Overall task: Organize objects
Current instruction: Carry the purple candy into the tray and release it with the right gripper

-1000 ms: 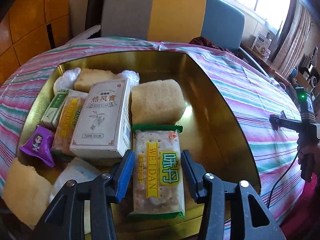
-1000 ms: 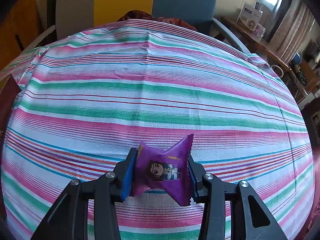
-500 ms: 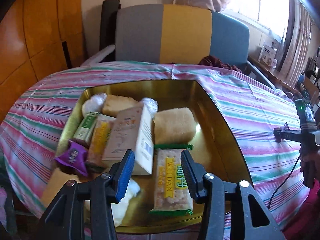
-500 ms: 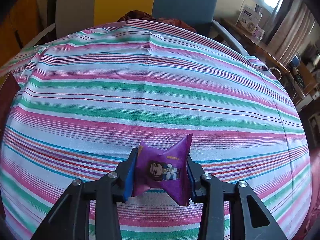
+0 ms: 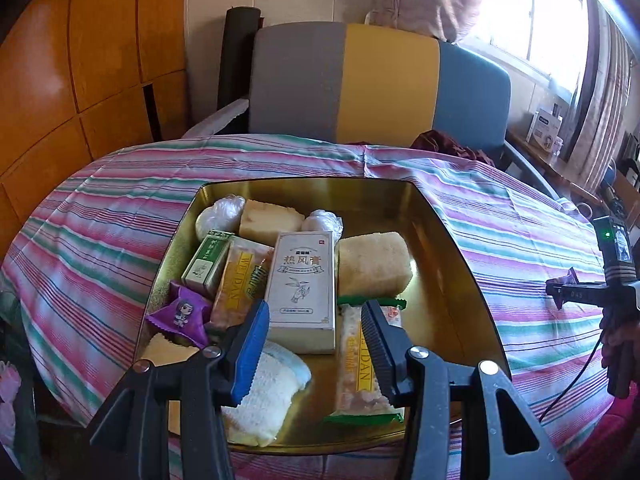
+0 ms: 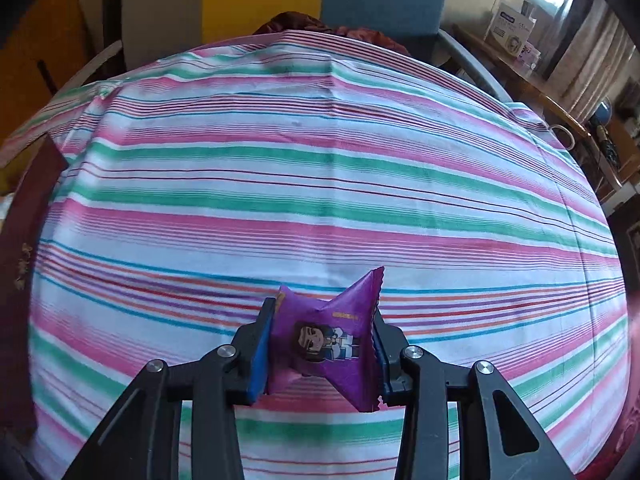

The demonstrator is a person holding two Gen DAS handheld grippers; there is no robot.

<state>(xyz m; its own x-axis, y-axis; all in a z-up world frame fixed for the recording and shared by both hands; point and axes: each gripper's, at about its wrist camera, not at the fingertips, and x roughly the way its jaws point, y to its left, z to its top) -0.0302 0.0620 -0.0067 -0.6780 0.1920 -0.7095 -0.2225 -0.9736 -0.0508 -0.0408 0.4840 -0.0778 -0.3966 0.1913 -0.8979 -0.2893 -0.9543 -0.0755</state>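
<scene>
Two grippers: right gripper [image 6: 320, 344] clamps purple packet [image 6: 326, 340] over bare striped worktop [image 6: 320, 184]; left gripper [image 5: 316, 340] half-open, empty, above crowded tray [image 5: 452, 248]

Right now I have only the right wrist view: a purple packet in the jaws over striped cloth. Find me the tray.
Observer: The gold tray lies on the same cloth, to the left of your right gripper.
Operator: Report what the left gripper is doing.
Observer: The left gripper hangs over the tray's near end, jaws open, gripping nothing.
Operator: Check for a matching packet in there.
Observer: One purple packet lies at the tray's left side, beside a green box.
</scene>
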